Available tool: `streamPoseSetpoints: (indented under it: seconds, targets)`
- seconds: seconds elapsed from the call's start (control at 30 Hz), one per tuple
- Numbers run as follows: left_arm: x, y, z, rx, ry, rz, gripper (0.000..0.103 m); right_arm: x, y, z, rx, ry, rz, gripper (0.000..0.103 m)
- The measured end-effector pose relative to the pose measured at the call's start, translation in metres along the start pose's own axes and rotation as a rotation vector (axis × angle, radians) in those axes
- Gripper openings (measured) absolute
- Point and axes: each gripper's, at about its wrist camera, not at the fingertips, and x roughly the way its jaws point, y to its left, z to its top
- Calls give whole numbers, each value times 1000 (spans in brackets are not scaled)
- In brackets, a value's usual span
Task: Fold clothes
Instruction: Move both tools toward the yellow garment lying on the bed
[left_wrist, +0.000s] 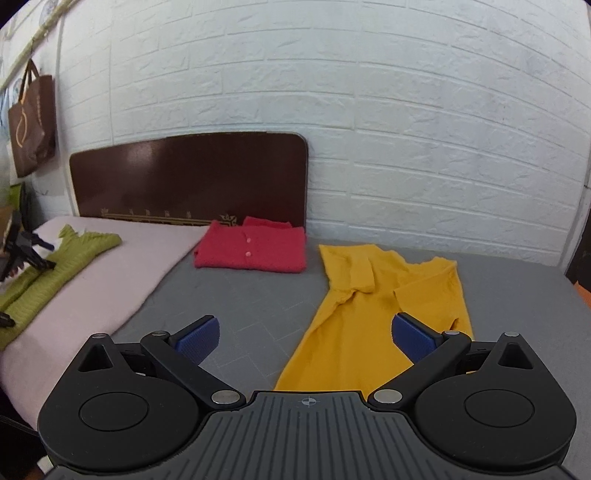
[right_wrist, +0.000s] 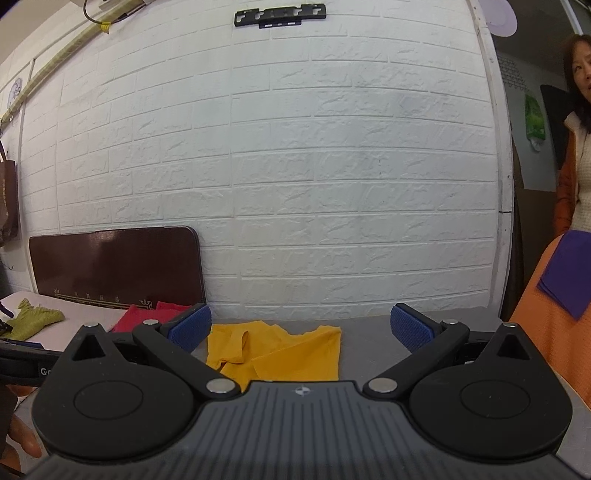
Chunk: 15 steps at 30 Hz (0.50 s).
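Approach stage: left gripper (left_wrist: 306, 334) and right gripper (right_wrist: 301, 326), jaws apart and empty, above the yellow shirt (left_wrist: 373, 314) lying partly folded on the grey bed (left_wrist: 240, 295); next move probably requires grasping its near hem

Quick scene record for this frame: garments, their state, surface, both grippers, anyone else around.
surface: grey mat, pink cloth at its left
yellow shirt: spread lengthwise, sleeves folded in, not yet folded up
red shirt: folded, near the headboard
green sweater: unfolded, on the pink cloth
left gripper: open, holding nothing
right gripper: open, holding nothing
bystander: at the far right, in the right wrist view
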Motion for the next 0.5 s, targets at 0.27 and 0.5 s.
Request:
streamPoseSetpoints:
  seconds: [0.27, 0.5]
  targets:
    - [33, 6, -12, 17, 136, -30, 103, 36, -15, -10, 50, 124, 8, 103]
    - [54, 15, -15, 14, 190, -83, 103, 70, -29, -18, 78, 212, 38, 103]
